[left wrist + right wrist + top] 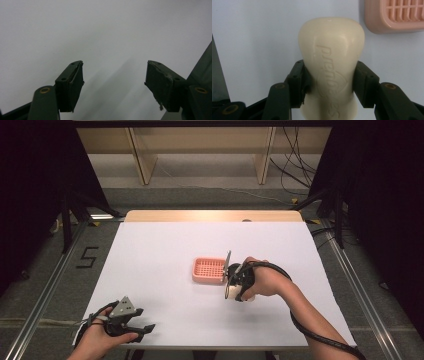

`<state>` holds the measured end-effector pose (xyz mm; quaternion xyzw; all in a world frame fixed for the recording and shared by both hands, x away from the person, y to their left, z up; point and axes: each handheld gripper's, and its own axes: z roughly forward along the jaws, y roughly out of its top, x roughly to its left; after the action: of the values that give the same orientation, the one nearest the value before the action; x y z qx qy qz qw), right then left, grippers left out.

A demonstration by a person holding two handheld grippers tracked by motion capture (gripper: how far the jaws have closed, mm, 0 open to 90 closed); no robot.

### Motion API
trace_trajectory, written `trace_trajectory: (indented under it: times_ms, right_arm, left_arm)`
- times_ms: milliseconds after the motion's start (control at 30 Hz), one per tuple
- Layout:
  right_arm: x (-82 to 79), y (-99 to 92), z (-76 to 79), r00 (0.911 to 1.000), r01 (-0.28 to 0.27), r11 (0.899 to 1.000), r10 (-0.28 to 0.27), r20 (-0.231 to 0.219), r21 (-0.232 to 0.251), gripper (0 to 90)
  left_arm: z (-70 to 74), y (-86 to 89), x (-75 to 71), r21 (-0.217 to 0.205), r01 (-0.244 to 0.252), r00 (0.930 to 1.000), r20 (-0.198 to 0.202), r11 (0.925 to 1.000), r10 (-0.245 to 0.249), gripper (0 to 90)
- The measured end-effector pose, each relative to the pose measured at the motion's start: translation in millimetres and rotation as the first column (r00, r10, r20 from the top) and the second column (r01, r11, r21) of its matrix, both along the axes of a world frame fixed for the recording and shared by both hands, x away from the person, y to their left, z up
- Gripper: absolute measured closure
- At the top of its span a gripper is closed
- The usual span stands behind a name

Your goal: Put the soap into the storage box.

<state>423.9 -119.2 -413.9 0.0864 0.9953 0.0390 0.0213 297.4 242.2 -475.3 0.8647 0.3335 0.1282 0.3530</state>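
The table (165, 245) has a smooth, matte white top with a strip of pale wood along its far edge. Right of the table's middle lies a salmon-pink plastic soap dish (209, 270), a rounded rectangle with a thick, glossy rim and a slatted grid floor; its corner also appears in the right gripper view (387, 22).

The right hand-held gripper (329, 82) is pinching a bar of soap (331, 57) between its two black jaws. The bar is cream-coloured, waxy and smooth, with rounded shoulders and a waist that narrows where the flat jaw pads press in from both sides. Raised lettering is embossed along its face. In the high view this hand-held gripper (234, 285) sits just beside the dish's near-right corner, with the pale bar (228, 291) showing at its tip, above the white surface. A thick black cable loops from it around the person's wrist.

The left hand-held gripper (142, 330) is near the near-left corner of the table, topped by a grey three-cornered plate. Its jaws are spread wide apart with nothing between them; in the left gripper view (113, 82) the black rubbery pads (75, 85) look worn and frayed at the edges over plain white table.
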Motion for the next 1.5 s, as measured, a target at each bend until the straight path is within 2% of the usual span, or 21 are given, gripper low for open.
trace_trajectory:
  times_ms: [33, 67, 100, 267, 333, 367, 433, 467, 533, 633, 667, 767, 900, 933, 1033, 1167, 1200, 1300, 1367, 1467, 1500]
  right_arm:
    - [1.6, -0.4, -0.4, 0.9998, -0.019, 1.0, 0.019, 0.009, 0.004, 50.5]
    - [1.3, 0.9, 0.6, 1.0, -0.008, 1.0, 0.008, 0.0, 0.002, 50.5]
    - [0.5, 1.4, 1.1, 1.0, 0.007, 1.0, -0.007, 0.0, -0.003, 50.5]
    - [3.3, 3.2, 2.5, 0.9998, -0.02, 1.0, 0.02, 0.003, -0.004, 50.5]
    - [3.8, 3.5, 2.8, 0.9998, -0.02, 1.0, 0.02, 0.007, 0.007, 50.5]
    - [3.4, 3.9, 4.0, 1.0, 0.001, 1.0, -0.001, 0.005, -0.003, 50.5]
    - [3.5, 4.4, 4.4, 1.0, 0.007, 1.0, -0.007, 0.007, -0.005, 50.5]
    - [5.1, 4.5, 4.1, 0.9999, -0.012, 1.0, 0.012, 0.011, 0.002, 50.5]
    - [4.8, 5.0, 4.5, 1.0, 0.003, 1.0, -0.003, 0.007, -0.004, 50.6]
    - [7.5, 5.9, 2.9, 0.9994, -0.033, 0.999, 0.033, 0.01, 0.014, 50.5]
    - [5.7, 6.3, 3.4, 1.0, 0.002, 1.0, -0.002, 0.009, 0.002, 50.5]
    - [7.6, 6.8, 2.9, 0.9998, -0.017, 1.0, 0.017, 0.005, 0.006, 50.5]
    - [7.3, 7.6, 3.9, 0.9999, 0.008, 1.0, -0.008, 0.012, 0.002, 50.5]
    - [8.2, 7.8, 3.8, 0.9999, -0.005, 1.0, 0.005, 0.016, 0.008, 50.5]
    - [7.8, 8.7, 4.6, 0.9999, 0.013, 1.0, -0.013, 0.003, 0.002, 50.5]
    - [10.5, 9.1, 3.7, 0.9996, -0.019, 1.0, 0.019, 0.02, 0.019, 50.5]
    - [9.6, 9.5, 4.4, 0.9999, 0.006, 1.0, -0.006, 0.013, 0.003, 50.5]
    - [11.8, 10.4, 3.8, 0.9997, -0.016, 1.0, 0.016, 0.018, 0.017, 50.5]
    - [11.7, 11.0, 4.8, 0.9998, -0.007, 1.0, 0.007, 0.018, 0.006, 50.5]
    - [15.0, 11.1, 4.0, 0.9983, -0.048, 0.999, 0.048, 0.033, 0.017, 50.5]
    - [11.8, 12.1, 5.8, 0.9998, 0.008, 1.0, -0.008, 0.017, 0.004, 50.5]
  left_arm:
    - [0.2, -0.2, -1.1, -0.006, -0.002, 0.9999, -0.015, 1.0, 0.002, 30.3]
    - [-0.5, -1.1, -1.3, -0.018, -0.013, 0.9998, -0.013, 0.9998, 0.012, 30.2]
    - [-0.1, 0.0, -0.1, -0.001, -0.002, 1.0, -0.002, 1.0, 0.002, 30.2]
    - [-0.2, -0.1, 0.2, 0.001, -0.002, 1.0, 0.001, 1.0, 0.002, 30.3]
    - [-0.2, -0.1, 0.1, 0.0, -0.003, 1.0, -0.001, 1.0, 0.003, 30.2]
    - [-0.2, -0.1, 0.1, -0.001, -0.004, 1.0, -0.001, 1.0, 0.004, 30.2]
    - [-0.1, 0.1, 0.0, -0.001, -0.003, 1.0, -0.001, 1.0, 0.003, 30.2]
    - [-0.1, -0.1, -0.2, -0.002, -0.007, 1.0, -0.003, 1.0, 0.007, 30.3]
    - [-0.1, -0.1, -0.4, -0.003, -0.008, 1.0, -0.003, 1.0, 0.008, 30.3]
    - [-0.5, -0.9, -1.1, -0.012, -0.009, 0.9999, -0.011, 0.9999, 0.009, 30.2]
    - [-0.3, -0.4, -0.6, 0.0, -0.007, 0.9999, -0.008, 1.0, 0.007, 30.2]
    - [-0.4, -0.5, -0.4, -0.001, -0.006, 1.0, -0.003, 1.0, 0.006, 30.3]
    - [-0.3, -0.4, -0.6, -0.006, -0.005, 1.0, -0.006, 1.0, 0.005, 30.2]
    - [-0.2, -0.3, -0.5, -0.004, -0.004, 1.0, -0.005, 1.0, 0.004, 30.3]
    - [-0.3, -0.4, -0.4, 0.0, -0.006, 1.0, -0.002, 1.0, 0.006, 30.3]
    - [-0.2, -0.6, -1.1, -0.009, -0.007, 0.9999, -0.01, 0.9999, 0.007, 30.3]
    - [0.1, -0.3, -1.3, -0.006, -0.004, 0.9999, -0.014, 1.0, 0.004, 30.3]
    - [0.0, -0.4, -1.3, -0.009, -0.005, 0.9999, -0.014, 1.0, 0.004, 30.2]
    - [0.0, -0.4, -1.3, -0.007, -0.003, 0.9999, -0.015, 1.0, 0.003, 30.2]
    - [0.0, -0.5, -1.4, -0.01, -0.005, 0.9999, -0.015, 0.9999, 0.005, 30.2]
    - [0.0, -0.5, -1.4, -0.012, -0.006, 0.9999, -0.015, 0.9999, 0.006, 30.3]
